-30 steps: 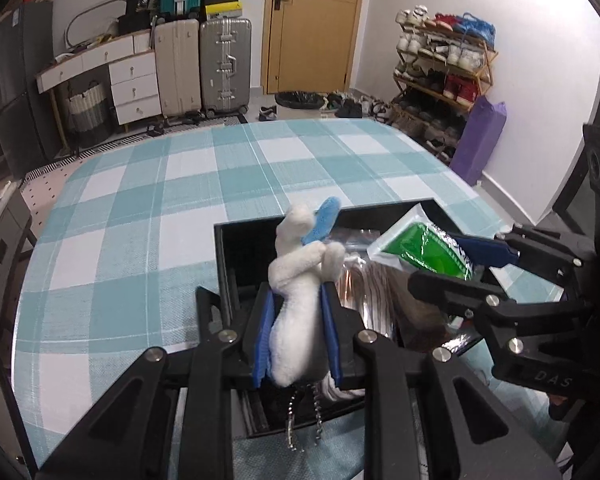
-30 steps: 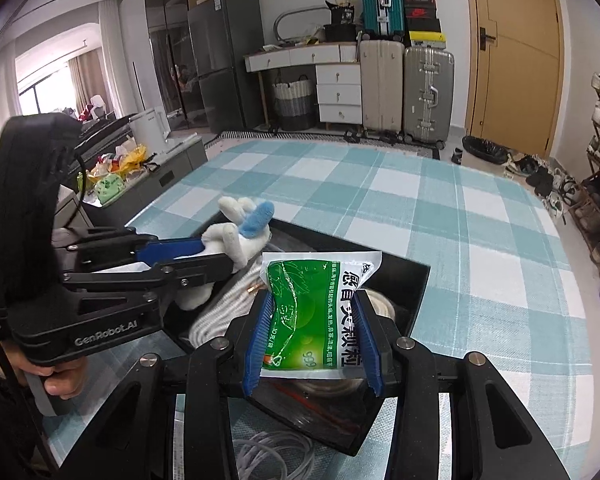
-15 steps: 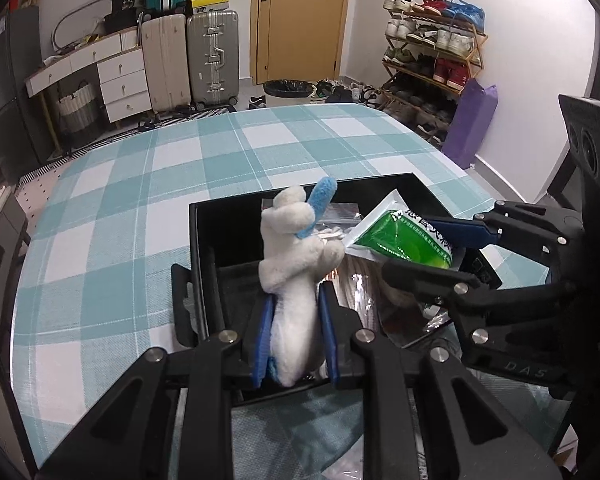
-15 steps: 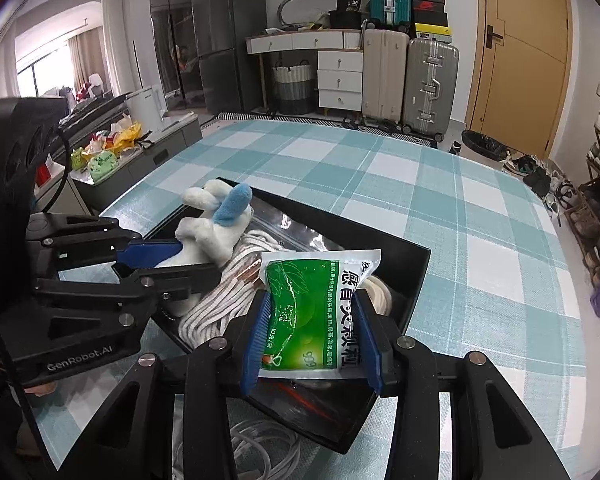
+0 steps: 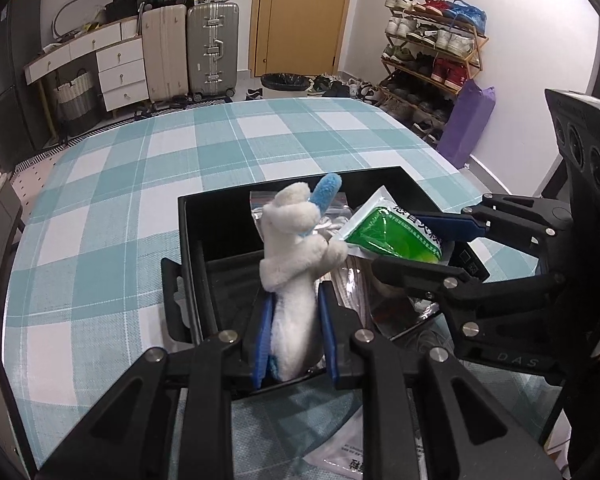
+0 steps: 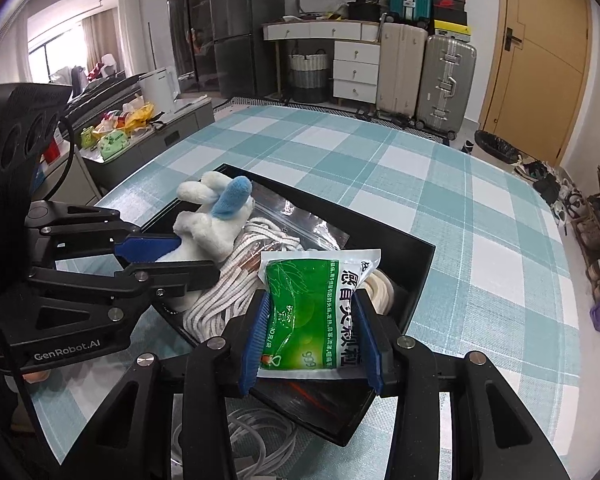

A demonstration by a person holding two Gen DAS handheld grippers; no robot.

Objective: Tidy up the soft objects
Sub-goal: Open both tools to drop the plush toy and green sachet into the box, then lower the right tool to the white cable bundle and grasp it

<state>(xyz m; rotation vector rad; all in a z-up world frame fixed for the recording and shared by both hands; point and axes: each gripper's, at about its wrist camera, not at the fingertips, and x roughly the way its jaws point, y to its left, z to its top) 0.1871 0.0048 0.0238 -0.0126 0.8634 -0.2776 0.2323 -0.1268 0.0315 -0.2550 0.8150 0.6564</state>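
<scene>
Two suitcases [image 5: 190,52] stand beside a shoe rack [image 5: 432,64].

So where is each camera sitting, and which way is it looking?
Left wrist: sits on the left gripper, looking along its fingers, which squeeze the white plush toy over the black box; the right gripper shows at right.
Right wrist: sits on the right gripper, which clamps the green packet; the left gripper and a fingertip show at left.
Both share: toy, packet, box, checked tablecloth.

plush [image 5: 296,256] left of packet [image 5: 396,236] (over box [image 5: 220,216])
</scene>
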